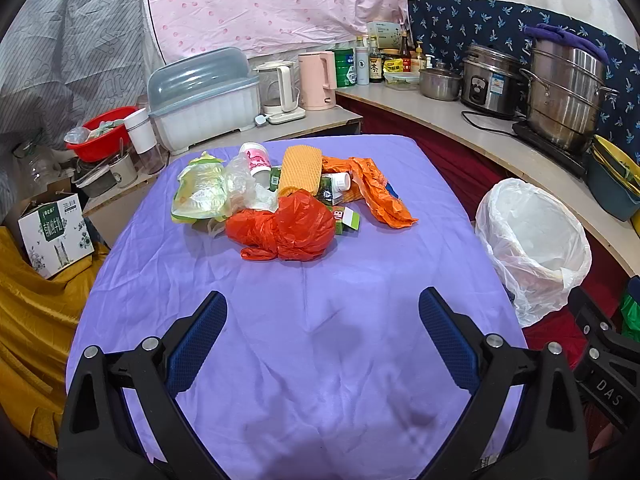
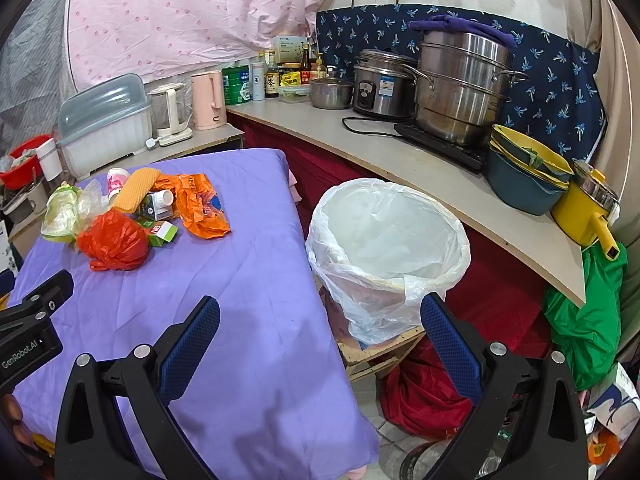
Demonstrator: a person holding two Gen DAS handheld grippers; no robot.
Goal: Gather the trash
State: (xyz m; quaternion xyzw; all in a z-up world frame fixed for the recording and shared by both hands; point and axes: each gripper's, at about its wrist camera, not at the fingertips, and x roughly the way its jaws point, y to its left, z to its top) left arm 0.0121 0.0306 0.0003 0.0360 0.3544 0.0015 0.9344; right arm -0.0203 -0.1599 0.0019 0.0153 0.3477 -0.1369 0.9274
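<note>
- The left gripper [image 1: 323,316] hangs over the near, bare part of the purple tablecloth [image 1: 320,360], its blue-padded fingers [image 1: 196,344] spread wide with nothing between them.
- The right gripper [image 2: 320,320] is just as wide open and empty, straddling the table's right edge.
- Just past it, beside the table, stands the bin [image 2: 400,280], lined with a clear bag [image 2: 384,236] and apparently still empty.
- Farther along the cloth, the trash lies in one heap: a crumpled red bag [image 1: 288,228] nearest, an orange wrapper [image 1: 380,192], a small green carton [image 1: 346,219], a yellow-green packet [image 1: 200,192] and a pink-printed cup [image 1: 255,157].
- Collecting looks not yet begun; the next move likely calls for reaching forward to pinch the red bag.
</note>
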